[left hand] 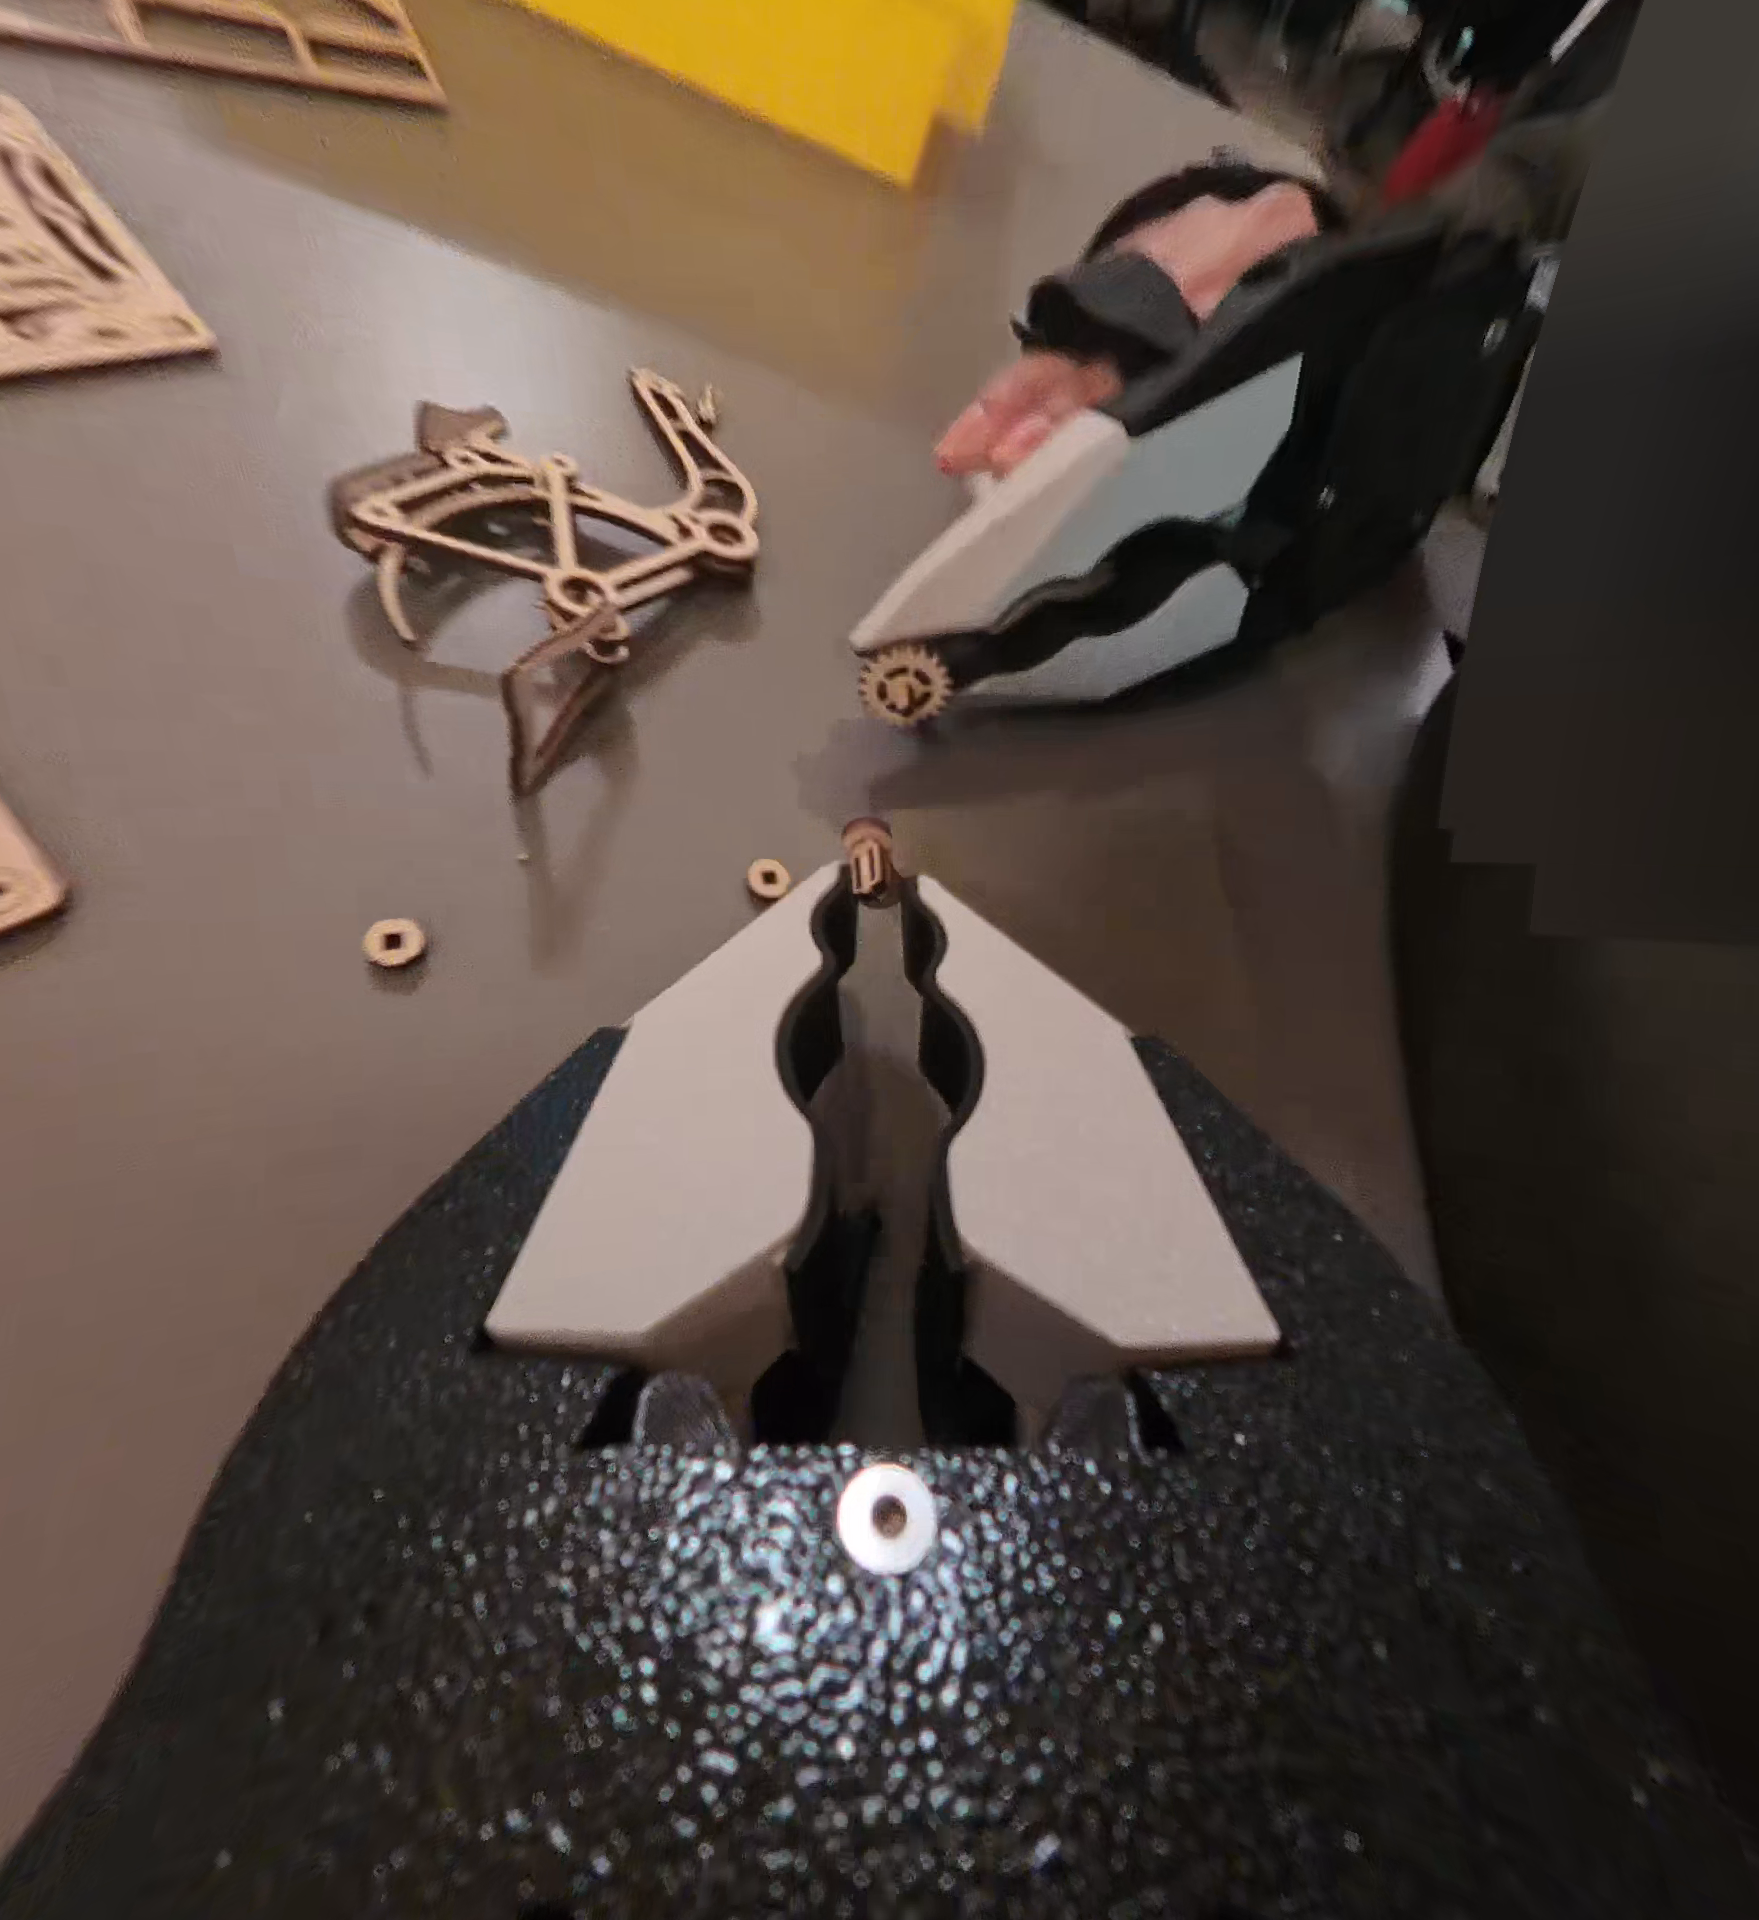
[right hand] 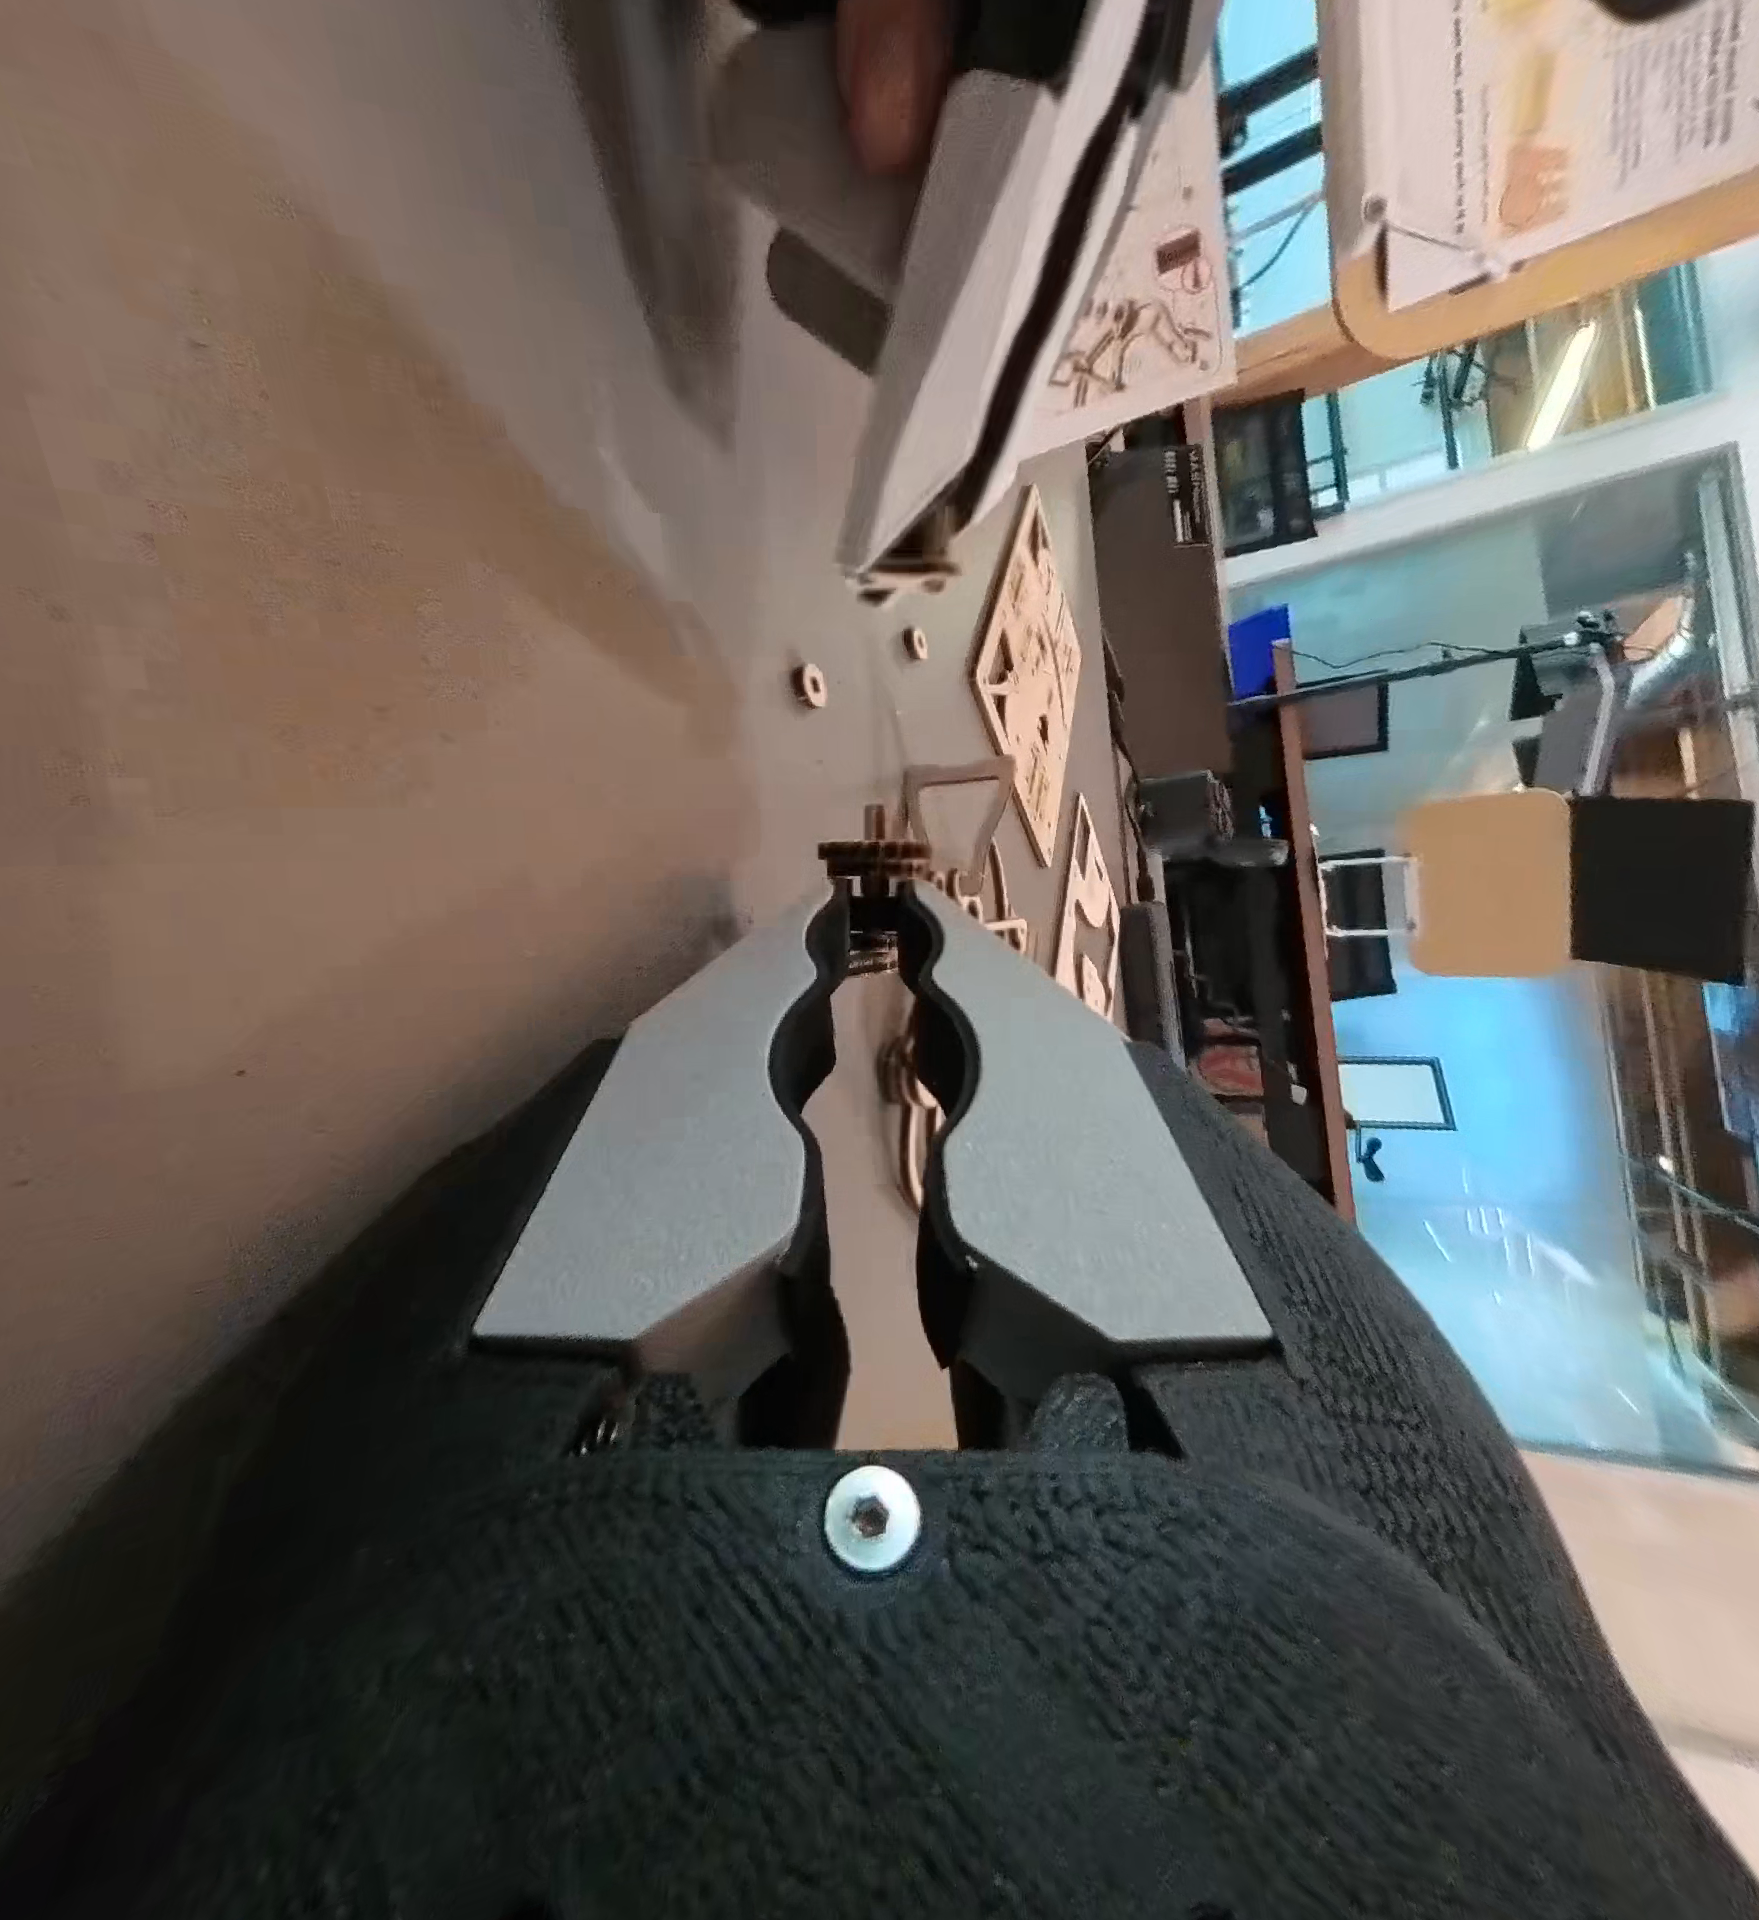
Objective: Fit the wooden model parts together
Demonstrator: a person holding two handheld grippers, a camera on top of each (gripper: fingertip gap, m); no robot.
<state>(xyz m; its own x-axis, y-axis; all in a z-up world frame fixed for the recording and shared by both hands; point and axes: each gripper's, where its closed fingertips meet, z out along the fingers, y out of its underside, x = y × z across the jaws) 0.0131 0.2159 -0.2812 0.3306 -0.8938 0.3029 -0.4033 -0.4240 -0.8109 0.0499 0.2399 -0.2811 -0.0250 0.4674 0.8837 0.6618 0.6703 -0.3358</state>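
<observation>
Left gripper (left hand: 872,883) low over the dark bench (left hand: 231,1091), fingers pinched on a small wooden peg piece (left hand: 868,860). Right gripper (left hand: 911,681) opposite, fingers clamped on a toothed wooden gear (left hand: 904,691), just beyond the peg, not touching it. Two small washers (left hand: 397,941) lay loose left of the peg. Part-built wooden frame (left hand: 553,540) sat farther back; cut-out sheets (left hand: 33,239) along the left edge.

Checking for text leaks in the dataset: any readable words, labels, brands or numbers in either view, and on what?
Left wrist view: none.
Paper sheet with line drawings: print too small to read.
Pinned poster: lines of print, blurred and sideways, unreadable.
Black box: small white label, sideways, too small to read reliably.
</observation>
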